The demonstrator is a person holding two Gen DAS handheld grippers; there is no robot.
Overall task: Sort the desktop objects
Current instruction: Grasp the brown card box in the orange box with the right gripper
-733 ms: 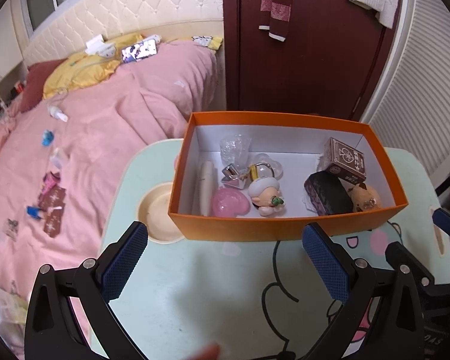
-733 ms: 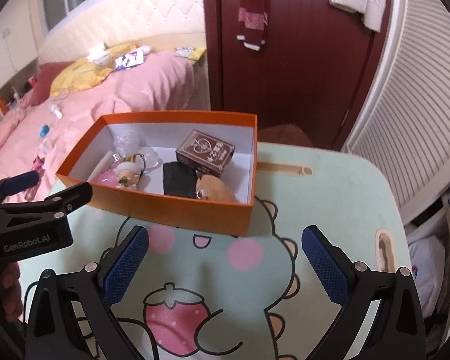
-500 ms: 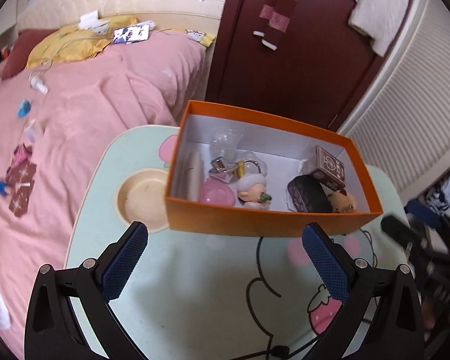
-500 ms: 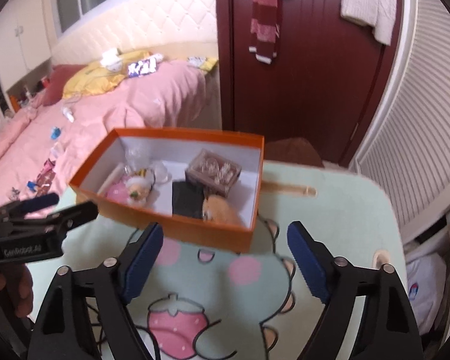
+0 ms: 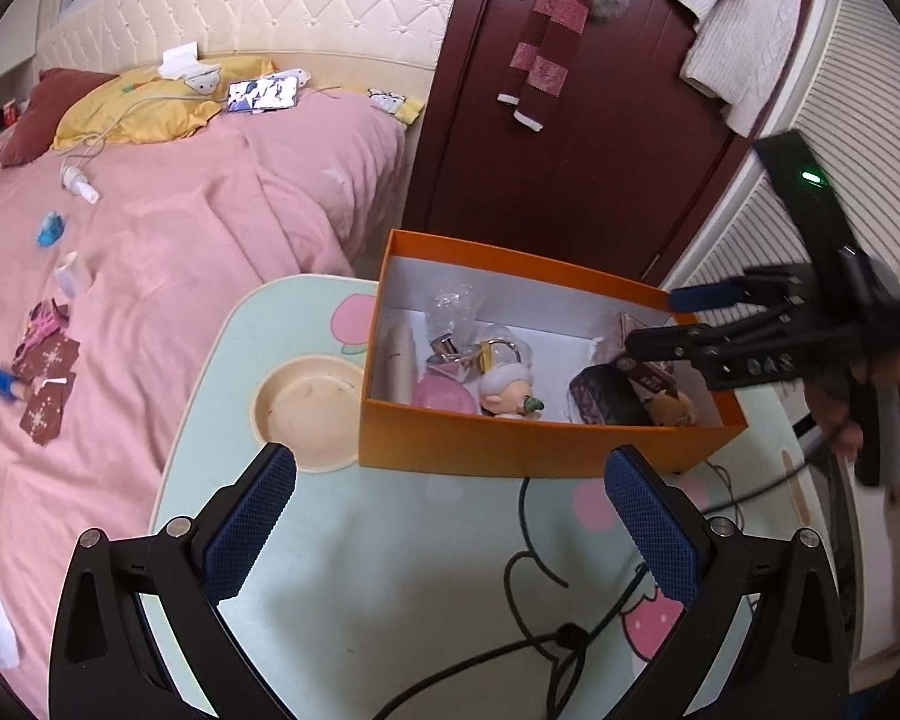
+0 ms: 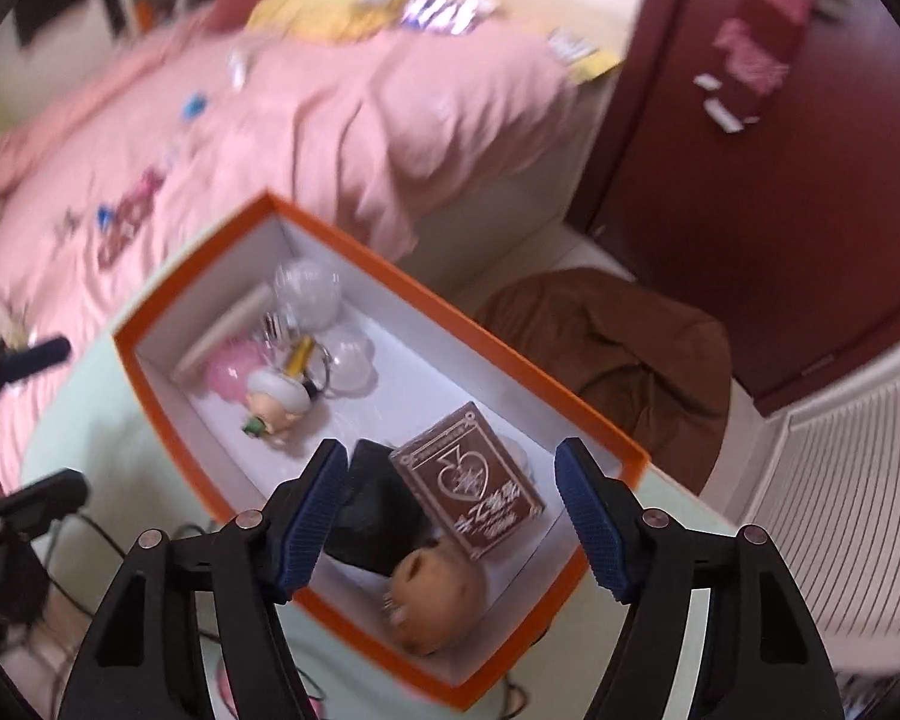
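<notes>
An orange box [image 5: 510,450] stands on the mint cartoon table [image 5: 390,570]. It holds a brown card box [image 6: 471,489], a dark pouch [image 6: 372,516], a tan plush [image 6: 435,600], a small doll [image 5: 507,387], a pink piece [image 5: 444,393] and clear plastic items [image 6: 306,288]. My left gripper [image 5: 450,534] is open and empty, in front of the box's near wall. My right gripper [image 6: 453,513] is open and hovers over the box's right end, above the card box; it also shows in the left wrist view [image 5: 666,324].
A round cream dish recess [image 5: 309,408] lies left of the box. A black cable [image 5: 540,642] crosses the table's near part. A pink bed [image 5: 150,240] with scattered small items lies to the left. A dark red door [image 5: 570,120] stands behind.
My right gripper has swung forward and up over the box's right end, its jaws a little narrower. My left gripper has drawn back and turned slightly left.
</notes>
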